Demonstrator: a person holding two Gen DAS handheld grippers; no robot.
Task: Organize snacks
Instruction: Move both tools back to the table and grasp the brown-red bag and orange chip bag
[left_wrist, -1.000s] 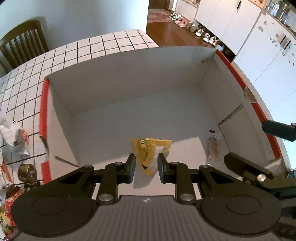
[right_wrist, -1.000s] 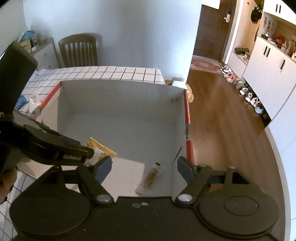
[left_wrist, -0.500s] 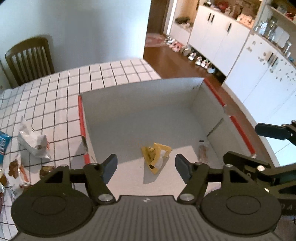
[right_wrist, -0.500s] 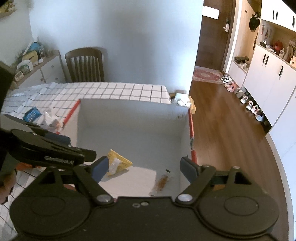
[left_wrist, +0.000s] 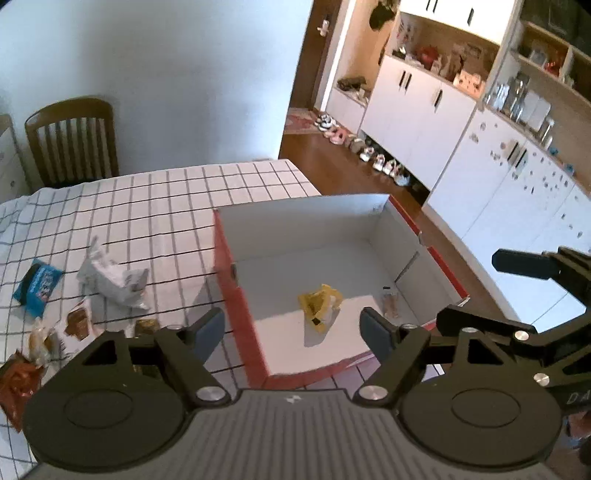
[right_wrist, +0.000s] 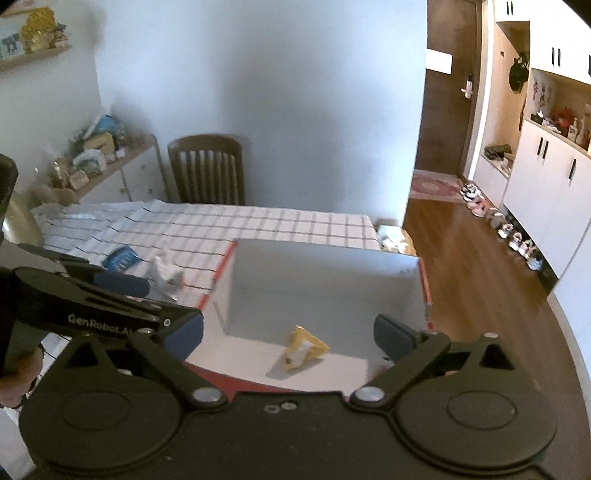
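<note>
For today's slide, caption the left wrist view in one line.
Left gripper, jaws opening and empty, above a red box holding a yellow packet; more snacks wait on the checked tablecloth.

Two snack packets (left_wrist: 320, 305) lie in the box (left_wrist: 236, 295) (others on the table (left_wrist: 166, 221) to its left).
</note>
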